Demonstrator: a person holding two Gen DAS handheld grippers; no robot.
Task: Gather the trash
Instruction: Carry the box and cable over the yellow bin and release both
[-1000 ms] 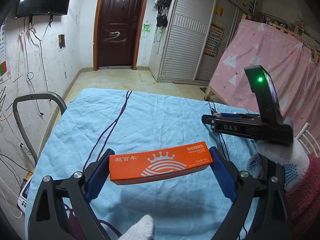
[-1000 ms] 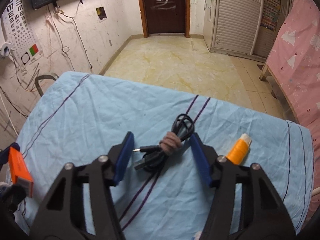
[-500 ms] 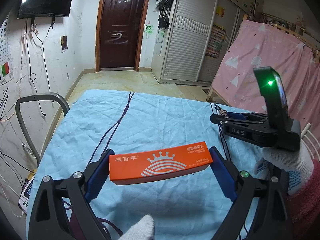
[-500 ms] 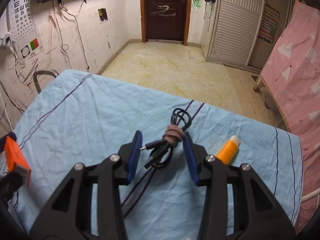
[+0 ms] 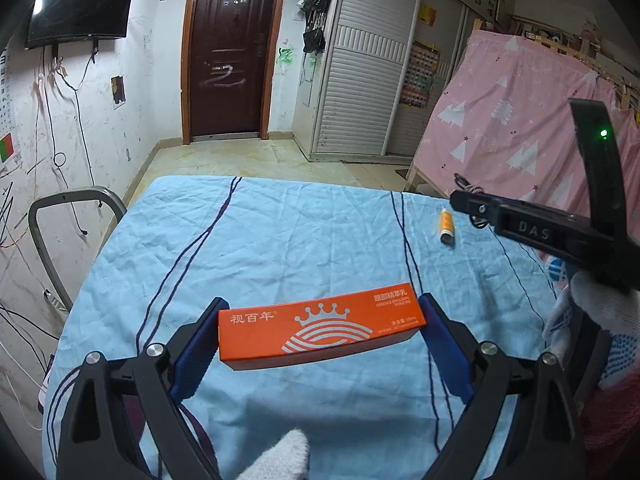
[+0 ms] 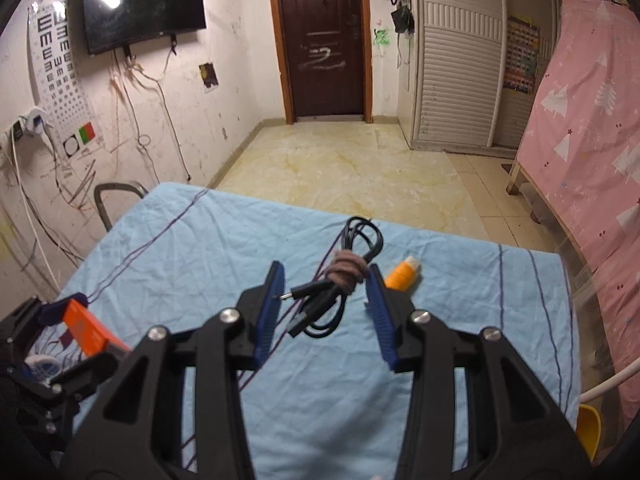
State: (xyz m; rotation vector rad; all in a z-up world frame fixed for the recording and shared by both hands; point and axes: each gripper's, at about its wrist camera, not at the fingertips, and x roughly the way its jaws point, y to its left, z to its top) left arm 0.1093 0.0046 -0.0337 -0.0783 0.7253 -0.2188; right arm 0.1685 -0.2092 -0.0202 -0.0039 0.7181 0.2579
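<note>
My left gripper (image 5: 320, 332) is shut on a long orange carton (image 5: 320, 326) with a white crown print, held lengthwise between the blue pads above the blue cloth. The carton also shows in the right wrist view (image 6: 86, 330). My right gripper (image 6: 326, 300) is shut on a coiled black cable (image 6: 332, 288) bound with a brown band, lifted off the table. A small orange tube (image 6: 402, 274) with a white cap lies on the cloth right of the cable; it also shows in the left wrist view (image 5: 445, 226).
The table is covered by a light blue cloth (image 5: 300, 240) with dark stripes. A grey metal chair frame (image 5: 68, 208) stands at its left edge. A pink curtain (image 6: 592, 120) hangs to the right, tiled floor and a brown door (image 6: 324, 40) beyond.
My right gripper has closed on the cable bundle and lifted it upward. The left gripper still holds the carton and has risen slightly.
</note>
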